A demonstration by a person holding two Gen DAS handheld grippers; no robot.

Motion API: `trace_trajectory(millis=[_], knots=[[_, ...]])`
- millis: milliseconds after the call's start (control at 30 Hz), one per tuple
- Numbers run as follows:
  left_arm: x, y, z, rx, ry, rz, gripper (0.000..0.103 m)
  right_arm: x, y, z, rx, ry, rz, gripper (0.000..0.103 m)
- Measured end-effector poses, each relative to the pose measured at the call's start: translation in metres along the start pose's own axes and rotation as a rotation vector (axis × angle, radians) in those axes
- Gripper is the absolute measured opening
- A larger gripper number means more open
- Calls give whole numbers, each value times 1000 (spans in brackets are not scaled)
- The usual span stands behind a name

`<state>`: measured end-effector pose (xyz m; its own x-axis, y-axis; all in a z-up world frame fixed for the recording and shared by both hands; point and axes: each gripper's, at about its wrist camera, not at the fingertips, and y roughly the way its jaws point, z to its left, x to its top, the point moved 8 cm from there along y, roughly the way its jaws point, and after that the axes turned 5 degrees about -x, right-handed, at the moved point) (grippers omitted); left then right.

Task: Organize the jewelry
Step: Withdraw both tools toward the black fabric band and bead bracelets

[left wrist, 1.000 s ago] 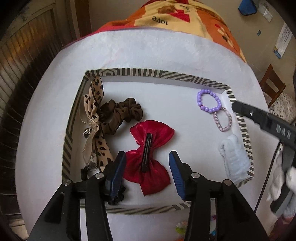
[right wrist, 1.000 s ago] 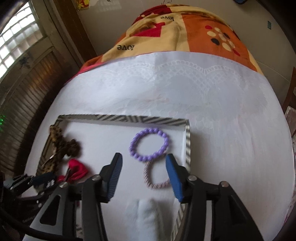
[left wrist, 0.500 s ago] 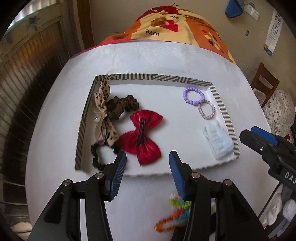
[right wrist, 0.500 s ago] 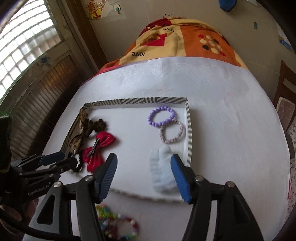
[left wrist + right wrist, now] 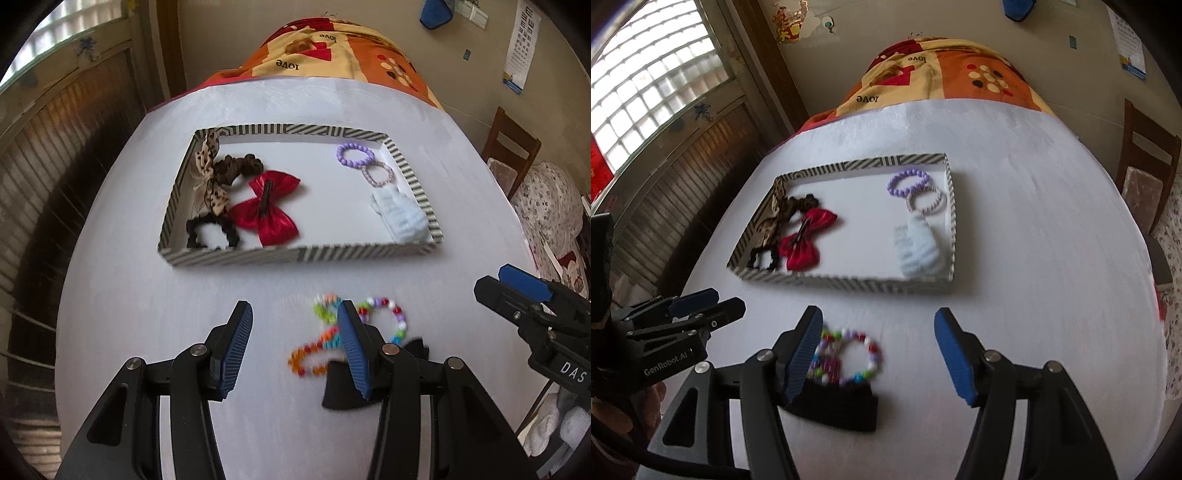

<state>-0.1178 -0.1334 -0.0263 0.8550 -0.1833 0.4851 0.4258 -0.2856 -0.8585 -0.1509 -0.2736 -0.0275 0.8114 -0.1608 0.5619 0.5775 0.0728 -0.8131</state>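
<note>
A striped tray (image 5: 236,256) (image 5: 849,284) holds a red bow clip (image 5: 267,208) (image 5: 805,238), brown scrunchie (image 5: 236,168), leopard bow (image 5: 208,173), black scrunchie (image 5: 212,232), purple bead bracelet (image 5: 354,155) (image 5: 908,181), pink bracelet (image 5: 378,175) (image 5: 926,201) and a pale blue fuzzy item (image 5: 400,218) (image 5: 919,251). In front of the tray lie multicoloured bead bracelets (image 5: 384,317) (image 5: 849,354) and a black item (image 5: 838,406). My left gripper (image 5: 293,347) is open and empty above the table, left of the beads. My right gripper (image 5: 877,354) is open over the beads.
The white-covered table (image 5: 147,295) has a patterned orange blanket (image 5: 332,48) at its far end. A wooden chair (image 5: 511,147) stands to the right. A slatted wall and window (image 5: 646,92) are on the left.
Both grippers have pulled back from over the tray toward the table's near side. The loose bead bracelets and black item have come into view beneath them. Both stay open.
</note>
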Motion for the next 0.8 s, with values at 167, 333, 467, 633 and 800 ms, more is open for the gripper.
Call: trace_trajectory(millis=[167,333,467,633,800], knots=[[-18,-15,-4,9,10,-12,38,-26,-16,2,2,-8,7,67],[-35,-22,-1,3,-3,-4,38,-45,-24,1,-3,-23,21,68],[-47,-21,7,-8,-30,15,38,-62,-25,1,4,-28,43,68],[-61,-15,15,-19,-57,49,38,-78,-13,1,3,-37,85,68],[-73,-2,13,-79,-77,100,38,-87,2,2,5,-39,119,68]])
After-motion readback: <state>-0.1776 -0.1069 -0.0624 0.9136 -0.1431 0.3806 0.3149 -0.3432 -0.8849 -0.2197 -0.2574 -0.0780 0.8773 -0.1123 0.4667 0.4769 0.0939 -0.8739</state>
